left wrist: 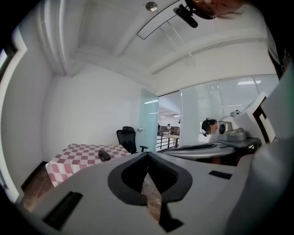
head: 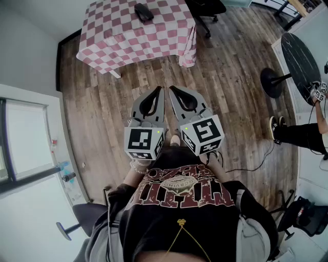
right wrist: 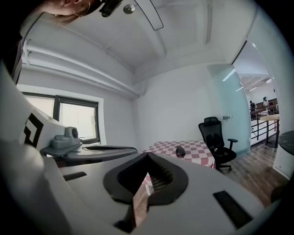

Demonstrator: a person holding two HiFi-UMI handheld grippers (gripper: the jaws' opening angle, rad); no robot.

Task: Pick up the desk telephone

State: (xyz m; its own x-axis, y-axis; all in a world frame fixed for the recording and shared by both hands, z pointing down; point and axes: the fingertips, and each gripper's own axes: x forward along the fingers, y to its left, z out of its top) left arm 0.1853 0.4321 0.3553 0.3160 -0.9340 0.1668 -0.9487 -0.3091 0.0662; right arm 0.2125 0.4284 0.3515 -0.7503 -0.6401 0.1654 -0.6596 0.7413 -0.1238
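A black desk telephone (head: 143,12) lies on a table with a red-and-white checked cloth (head: 123,36) at the far end of the room. It shows small in the left gripper view as the telephone (left wrist: 104,155) and in the right gripper view as the telephone (right wrist: 180,151). Both grippers are held side by side over the wooden floor, well short of the table. My left gripper (head: 159,89) is shut with nothing in it, tips meeting (left wrist: 147,154). My right gripper (head: 171,88) is shut and empty too (right wrist: 147,154).
A black office chair (head: 207,7) stands right of the table, also seen as the chair (right wrist: 216,140). A round black table (head: 300,56) and a seated person's legs (head: 297,134) are at the right. A window (head: 23,138) lines the left wall. Wooden floor (head: 230,97) lies between me and the table.
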